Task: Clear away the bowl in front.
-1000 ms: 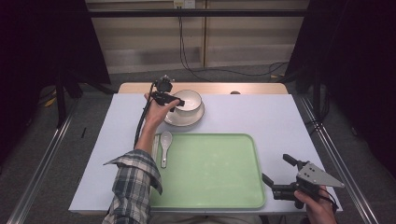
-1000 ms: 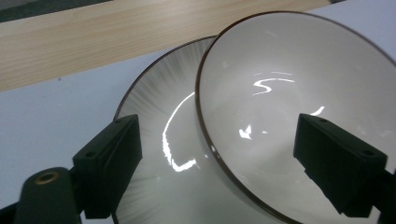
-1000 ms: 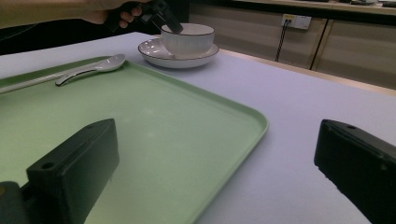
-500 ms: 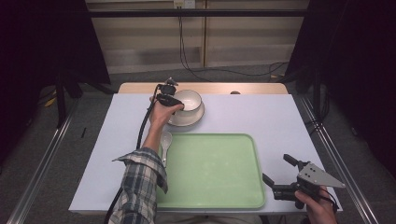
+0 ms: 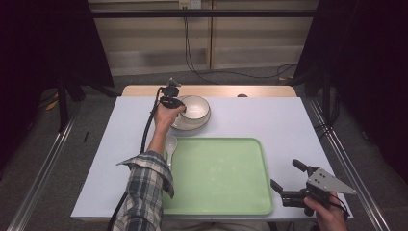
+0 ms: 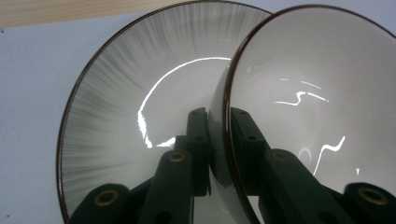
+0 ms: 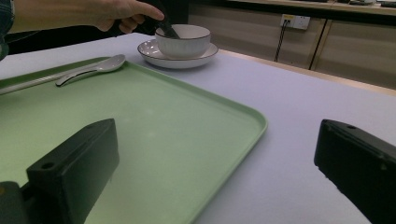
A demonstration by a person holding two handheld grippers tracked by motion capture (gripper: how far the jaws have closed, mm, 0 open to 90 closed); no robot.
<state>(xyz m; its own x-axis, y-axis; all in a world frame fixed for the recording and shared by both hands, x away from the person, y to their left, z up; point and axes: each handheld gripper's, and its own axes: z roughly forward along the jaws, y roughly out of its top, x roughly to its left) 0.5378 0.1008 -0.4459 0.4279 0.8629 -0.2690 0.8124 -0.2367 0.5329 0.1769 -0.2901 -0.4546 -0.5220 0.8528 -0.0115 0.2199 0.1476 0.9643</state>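
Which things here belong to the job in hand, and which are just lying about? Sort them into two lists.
In the job:
- bowl, its rim pinched by the left hand-held gripper, whose jaws have just been closing
- plate under the bowl

Lying about:
- spoon
- green tray
- right hand-held gripper, open, holding nothing

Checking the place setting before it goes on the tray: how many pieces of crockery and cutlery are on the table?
3. A bowl sits on a plate at the table's far side, its rim clamped by the left gripper. A spoon lies by the tray's left edge.
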